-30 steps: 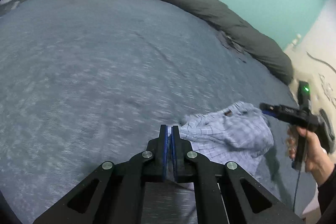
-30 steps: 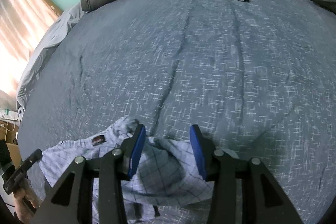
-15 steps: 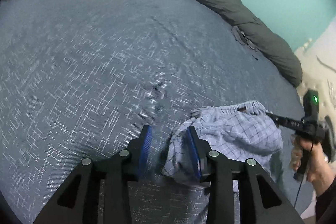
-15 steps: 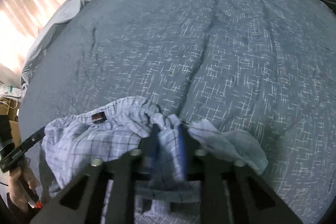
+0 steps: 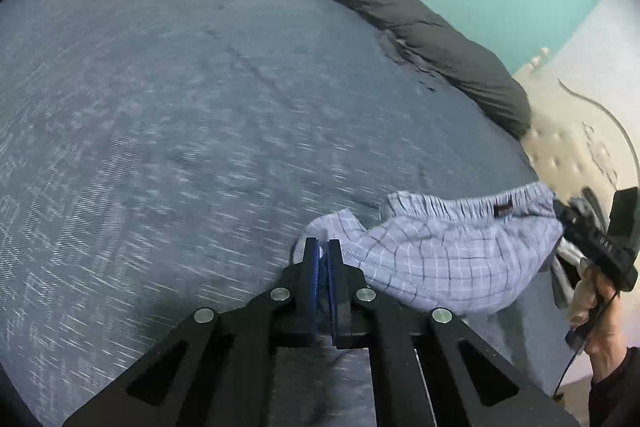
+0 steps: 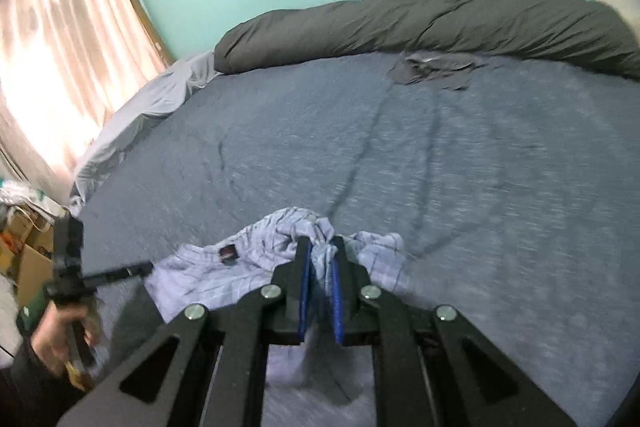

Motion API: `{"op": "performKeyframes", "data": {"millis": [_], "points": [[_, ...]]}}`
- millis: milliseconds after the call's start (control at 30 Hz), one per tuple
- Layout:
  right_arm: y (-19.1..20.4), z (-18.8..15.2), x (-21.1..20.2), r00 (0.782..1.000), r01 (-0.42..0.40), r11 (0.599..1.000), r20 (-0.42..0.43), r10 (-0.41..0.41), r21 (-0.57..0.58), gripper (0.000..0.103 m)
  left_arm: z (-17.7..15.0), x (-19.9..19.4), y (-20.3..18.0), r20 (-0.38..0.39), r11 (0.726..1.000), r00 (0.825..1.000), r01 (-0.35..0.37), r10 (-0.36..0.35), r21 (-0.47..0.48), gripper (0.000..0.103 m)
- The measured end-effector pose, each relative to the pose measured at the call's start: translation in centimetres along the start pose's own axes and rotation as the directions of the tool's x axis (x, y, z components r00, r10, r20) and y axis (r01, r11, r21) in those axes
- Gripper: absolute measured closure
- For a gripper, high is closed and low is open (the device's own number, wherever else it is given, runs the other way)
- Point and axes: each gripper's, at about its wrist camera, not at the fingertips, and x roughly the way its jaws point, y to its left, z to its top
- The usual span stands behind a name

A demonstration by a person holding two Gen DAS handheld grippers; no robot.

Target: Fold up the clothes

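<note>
Light blue checked boxer shorts (image 5: 452, 251) hang stretched between my two grippers, just above the blue-grey bedspread (image 5: 180, 147). My left gripper (image 5: 323, 245) is shut on the hem at the shorts' left end. In the same view my right gripper (image 5: 560, 215), held by a hand, pinches the elastic waistband end. In the right wrist view that gripper (image 6: 320, 245) is shut on a bunched fold of the shorts (image 6: 248, 271), which drape below the fingers. The left gripper (image 6: 146, 268) meets the cloth's left edge there.
A rolled dark grey duvet (image 6: 420, 23) lies along the bed's far side, with a dark grey garment (image 6: 432, 71) in front of it. A pale sheet (image 6: 160, 99), a curtained window (image 6: 64, 59) and boxes (image 6: 28, 259) are at the left.
The left gripper opened beside the shorts' hem and shut on it. The right gripper closed on the bunched cloth and rose, pulling the shorts out into a stretched band.
</note>
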Motion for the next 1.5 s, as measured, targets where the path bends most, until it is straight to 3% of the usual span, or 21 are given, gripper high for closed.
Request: {"op": "performKeyframes", "data": {"millis": [267,433,500,533,600,733,800,967,1033,1133,1167,1233,1300,1367,1500], "points": [[-0.6,-8.6,0.1,0.985,0.016,0.994,-0.171,0.003,0.111,0.094,-3.0,1.9,-3.1,-0.131,0.994,0.991,0.013,0.001,0.107,0.099],[-1.0,-11.3,0.3,0.972,0.011,0.981,-0.232,0.034,0.192,0.09,-2.6,1.0,-3.7,-0.083,0.992,0.996,-0.034,0.044,0.119,0.098],[-1.0,-12.0,-0.4,0.972,0.007,0.979,-0.231,0.041,0.202,0.086,-2.1,0.1,-4.6,-0.045,0.987,0.998,-0.038,0.045,0.154,0.091],[-1.1,-12.0,-1.1,0.976,-0.001,0.977,-0.213,0.048,0.212,0.083,-2.0,-0.2,-5.1,-0.024,0.985,0.999,-0.035,0.039,0.168,0.087],[-1.5,-11.7,-2.1,0.983,-0.02,0.971,-0.174,0.063,0.237,0.074,-1.4,0.0,-5.7,-0.005,0.985,1.0,-0.019,0.02,0.171,0.066],[-3.0,-9.9,-4.3,0.996,-0.067,0.943,-0.031,0.081,0.326,0.066,-0.5,1.4,-6.5,-0.017,0.987,1.0,-0.005,0.007,0.162,0.065],[-3.9,-9.2,-4.0,0.997,-0.062,0.933,-0.012,0.071,0.355,0.065,-0.6,1.7,-6.9,-0.016,0.986,1.0,0.001,0.001,0.165,0.065],[-6.6,-8.7,0.3,0.996,-0.002,0.888,-0.083,0.045,0.46,0.065,-0.4,2.5,-8.2,-0.011,0.98,1.0,-0.005,0.007,0.197,0.066],[-7.2,-8.9,2.4,0.988,0.0,0.865,-0.133,0.077,0.503,0.065,-0.6,3.3,-8.5,-0.025,0.977,1.0,-0.01,0.016,0.213,0.066],[-6.8,-9.5,4.3,0.977,0.021,0.872,-0.193,0.085,0.489,0.065,-0.6,4.2,-8.2,-0.051,0.978,0.999,-0.009,0.019,0.206,0.066],[-6.6,-9.7,4.5,0.975,0.026,0.878,-0.205,0.083,0.479,0.065,-0.7,4.5,-8.1,-0.057,0.978,0.998,-0.011,0.023,0.209,0.066],[-6.0,-10.4,4.6,0.973,0.016,0.888,-0.212,0.092,0.459,0.077,-0.9,4.7,-8.2,-0.065,0.974,0.998,-0.012,0.027,0.226,0.076],[-5.2,-10.9,4.5,0.973,0.003,0.902,-0.21,0.097,0.431,0.092,-1.2,4.8,-8.3,-0.071,0.969,0.997,-0.017,0.036,0.247,0.094],[-4.2,-11.1,4.0,0.974,-0.006,0.915,-0.206,0.097,0.403,0.096,-1.6,4.7,-8.4,-0.08,0.966,0.996,-0.015,0.037,0.259,0.101],[-2.1,-11.5,2.3,0.977,-0.027,0.931,-0.188,0.102,0.363,0.098,-2.3,3.6,-8.5,-0.07,0.961,0.997,-0.015,0.036,0.277,0.103]]}}
